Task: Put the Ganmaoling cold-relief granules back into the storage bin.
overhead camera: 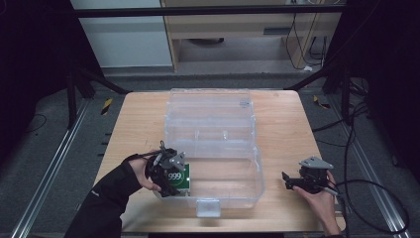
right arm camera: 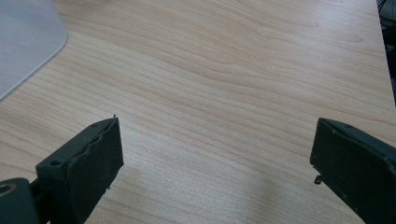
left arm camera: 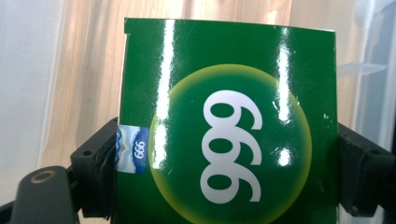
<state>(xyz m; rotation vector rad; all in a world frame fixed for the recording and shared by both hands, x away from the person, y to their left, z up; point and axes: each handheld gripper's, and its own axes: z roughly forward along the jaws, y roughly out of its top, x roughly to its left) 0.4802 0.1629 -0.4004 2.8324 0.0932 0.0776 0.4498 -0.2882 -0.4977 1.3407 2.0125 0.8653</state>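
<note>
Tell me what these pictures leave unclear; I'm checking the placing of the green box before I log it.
- Green box, left gripper view: its lower end is cut off by the bottom edge, so what it rests on is hidden.
- Left gripper, high view: the gripper's body covers its jaw tips and much of the box.
- Clear bin, high view: too transparent and small to make out its dividers.
- Right gripper, right gripper view: jaws open over the bare table.

Glossy green box (left arm camera: 229, 126), wood-grain table (right arm camera: 224, 70)

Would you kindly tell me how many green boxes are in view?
1: the green 999 box sits between the left gripper's jaws, at the clear plastic case's near-left corner.
</note>
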